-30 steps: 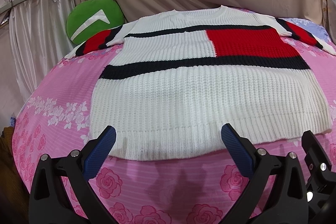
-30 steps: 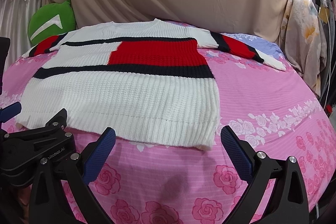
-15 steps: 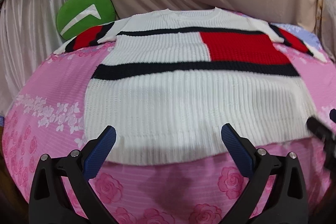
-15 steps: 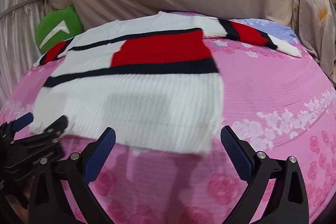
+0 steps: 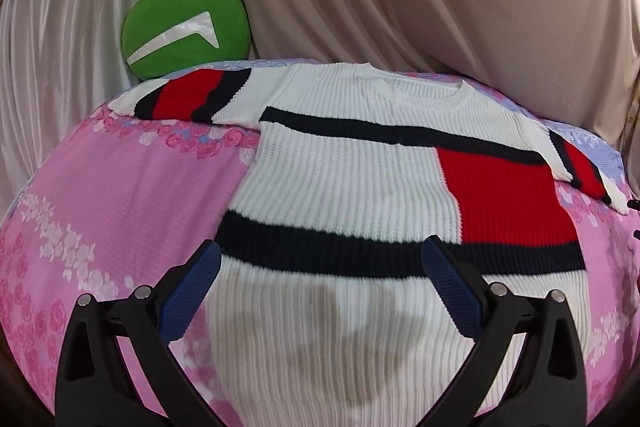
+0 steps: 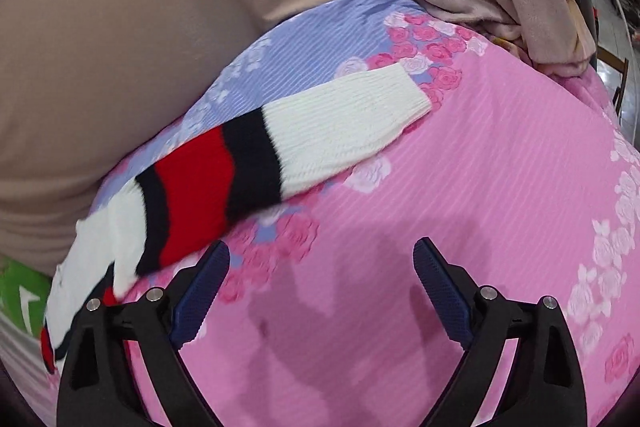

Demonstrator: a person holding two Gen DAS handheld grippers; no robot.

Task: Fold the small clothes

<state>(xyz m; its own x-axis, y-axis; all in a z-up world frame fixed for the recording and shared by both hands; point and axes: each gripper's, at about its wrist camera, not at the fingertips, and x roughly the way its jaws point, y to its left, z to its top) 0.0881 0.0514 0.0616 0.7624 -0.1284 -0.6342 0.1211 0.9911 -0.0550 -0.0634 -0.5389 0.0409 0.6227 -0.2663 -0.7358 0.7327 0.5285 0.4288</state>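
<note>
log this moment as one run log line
sweater: flat on pink bedsheet, unfolded | left tool: open, over body | right tool: empty, jaws closing, near right sleeve

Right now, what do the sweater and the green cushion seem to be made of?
Sweater: probably a chunky rib-knit yarn, matte; raised vertical ribs show across the white body and on its sleeve. Green cushion: likely soft plush fabric, with a shinier white patch that catches light.

Both tools empty, angled downward.
Left tool (image 5: 320, 281) spread wide, blue pads (image 5: 191, 293) apart, nothing between. Right tool (image 6: 322, 277) wide too, jaws closing, nothing between them.
</note>
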